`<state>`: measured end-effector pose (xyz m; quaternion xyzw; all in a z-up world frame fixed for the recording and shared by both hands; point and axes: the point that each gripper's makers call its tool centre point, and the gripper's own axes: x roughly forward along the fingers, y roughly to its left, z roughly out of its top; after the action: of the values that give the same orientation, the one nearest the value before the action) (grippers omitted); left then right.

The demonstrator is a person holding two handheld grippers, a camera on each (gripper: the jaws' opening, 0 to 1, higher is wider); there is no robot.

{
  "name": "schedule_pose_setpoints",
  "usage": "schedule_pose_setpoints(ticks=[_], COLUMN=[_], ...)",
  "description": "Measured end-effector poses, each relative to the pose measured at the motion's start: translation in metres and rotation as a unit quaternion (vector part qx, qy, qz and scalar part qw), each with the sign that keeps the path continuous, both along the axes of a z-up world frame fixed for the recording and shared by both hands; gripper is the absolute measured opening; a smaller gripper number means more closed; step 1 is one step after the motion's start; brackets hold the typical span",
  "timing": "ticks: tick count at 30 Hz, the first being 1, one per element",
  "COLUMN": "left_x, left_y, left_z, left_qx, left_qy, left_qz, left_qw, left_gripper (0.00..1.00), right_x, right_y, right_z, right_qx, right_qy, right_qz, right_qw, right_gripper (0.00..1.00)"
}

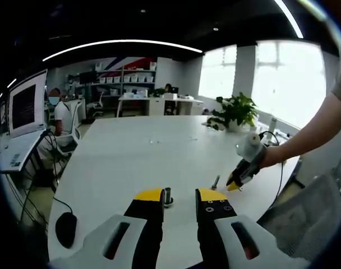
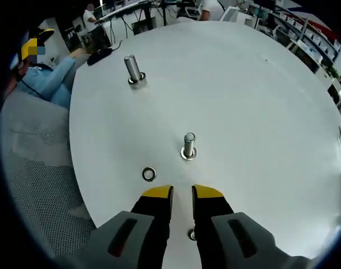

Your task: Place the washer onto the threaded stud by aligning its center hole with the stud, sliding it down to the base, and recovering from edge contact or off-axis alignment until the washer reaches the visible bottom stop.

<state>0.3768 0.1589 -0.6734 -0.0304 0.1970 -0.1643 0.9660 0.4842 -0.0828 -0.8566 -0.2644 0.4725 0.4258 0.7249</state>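
Observation:
A short threaded stud [image 2: 188, 145] stands upright on the white table [image 2: 260, 112], with a metal ring at its foot, just ahead of my right gripper [image 2: 182, 193]. A loose washer [image 2: 149, 174] lies flat on the table left of the right jaw tips. That gripper's jaws stand slightly apart with nothing between them. A small metal ring [image 2: 191, 234] shows on the table between the jaw bodies. A thicker stud [image 2: 133, 70] stands farther off. In the left gripper view that thick stud [image 1: 167, 196] sits between the tips of my open left gripper [image 1: 180, 196]. The right gripper [image 1: 235, 182] hovers beside the short stud [image 1: 215, 182].
A black mouse [image 1: 65, 228] lies near the table's left edge. A grey chair [image 2: 36, 168] stands by the table's edge, with a person's blue sleeve [image 2: 47, 78] beside it. A potted plant [image 1: 235, 112] stands at the far side, a monitor [image 1: 24, 103] to the left.

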Motion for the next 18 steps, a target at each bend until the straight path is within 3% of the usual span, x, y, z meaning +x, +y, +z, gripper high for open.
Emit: schedule_pose_setpoints(ticks=[6, 18], left_x=[0.0, -0.001], left_y=[0.002, 0.002], left_z=[0.001, 0.001], left_qx=[0.0, 0.006], left_qy=[-0.003, -0.002], left_qz=[0.005, 0.006], left_qw=[1.0, 1.0], left_gripper=[0.2, 0.2], right_x=[-0.001, -0.012], right_y=[-0.021, -0.04], right_z=[-0.001, -0.006], right_qx=[-0.006, -0.02], right_qy=[0.003, 0.008], right_qz=[-0.016, -0.015], right_qw=[0.9998, 0.9997], right_gripper=[0.16, 0.17])
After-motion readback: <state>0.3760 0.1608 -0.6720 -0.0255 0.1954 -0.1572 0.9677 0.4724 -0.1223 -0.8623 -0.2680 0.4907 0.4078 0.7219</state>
